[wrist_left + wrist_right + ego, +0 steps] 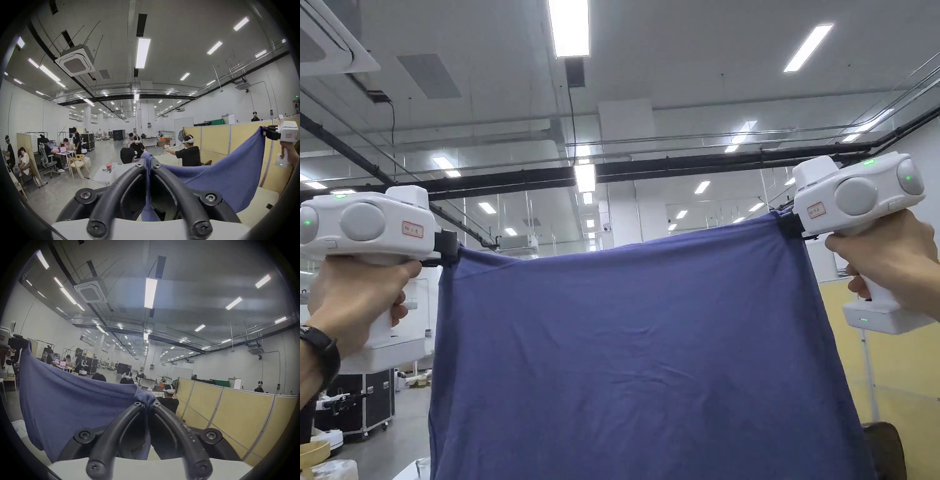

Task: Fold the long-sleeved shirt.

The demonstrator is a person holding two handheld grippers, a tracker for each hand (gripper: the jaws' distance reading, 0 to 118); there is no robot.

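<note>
— Shirt first: we hold the blue long-sleeved shirt up in the air, stretched flat between our two grippers, its top edge sagging a little in the middle and the cloth hanging straight down from there.

— And the left gripper? In our head view it sits at the upper left corner of the cloth, white body gripped by our left hand, a dark band on the wrist.

— In the left gripper view its black jaws are pressed together with a fold of blue fabric pinched between them, a small bunch poking out past the tips.

— Same on the other side. Our right gripper clamps the upper right corner, slightly higher than the left, with our right hand around the handle. In the right gripper view the jaws meet on a knot of cloth at.

— Behind the shirt we see yellow partition panels to the right, ceiling light strips overhead, and other people working at tables farther off in the hall.
</note>
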